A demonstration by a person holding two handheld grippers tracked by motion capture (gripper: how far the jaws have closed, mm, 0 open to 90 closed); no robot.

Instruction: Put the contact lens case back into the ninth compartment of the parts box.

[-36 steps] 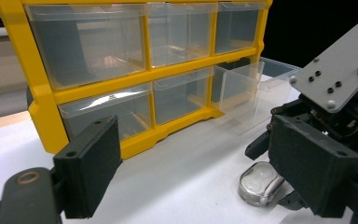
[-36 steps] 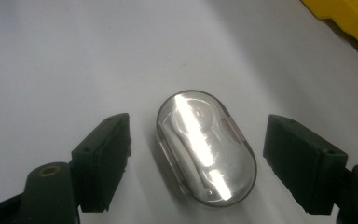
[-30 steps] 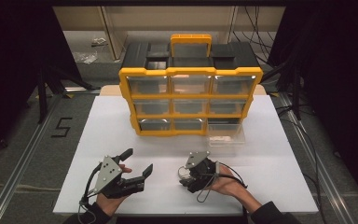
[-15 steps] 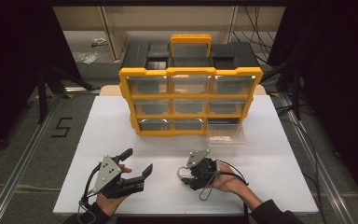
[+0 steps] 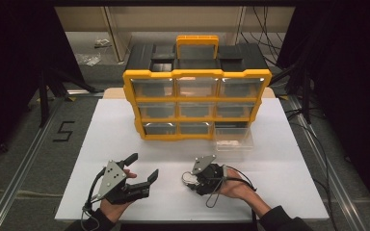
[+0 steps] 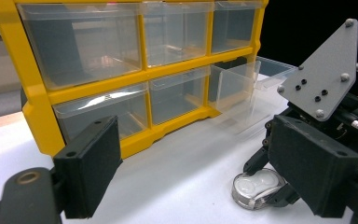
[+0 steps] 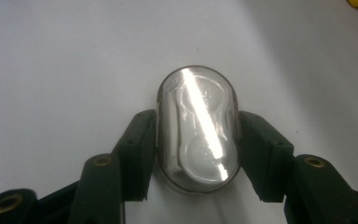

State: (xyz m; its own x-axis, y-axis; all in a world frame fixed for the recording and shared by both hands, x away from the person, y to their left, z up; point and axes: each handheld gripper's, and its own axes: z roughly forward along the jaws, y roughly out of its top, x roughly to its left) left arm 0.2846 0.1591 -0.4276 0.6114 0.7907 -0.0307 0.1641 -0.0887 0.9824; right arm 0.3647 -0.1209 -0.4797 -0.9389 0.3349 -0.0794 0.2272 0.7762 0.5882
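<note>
A small clear oval case (image 7: 197, 135) with white contents lies on the white table (image 5: 125, 125) near its front edge. My right gripper (image 7: 197, 144) has just been closing its jaws, and both pads now press on the sides of the case (image 5: 188, 179). My left gripper (image 5: 143, 166) rests on the table to the left with its jaws wide apart and nothing between them. In the left gripper view the case (image 6: 256, 189) lies just past my left gripper (image 6: 200, 149), with the right gripper's black jaws around it.
A yellow organizer (image 5: 196, 103) with clear drawers stands at the middle back of the table. Its bottom right drawer (image 5: 232, 137) is pulled out onto the table. Dark floor and cables surround the table.
The right gripper's jaws have narrowed onto the oval case. Both hands have stayed where they were.
</note>
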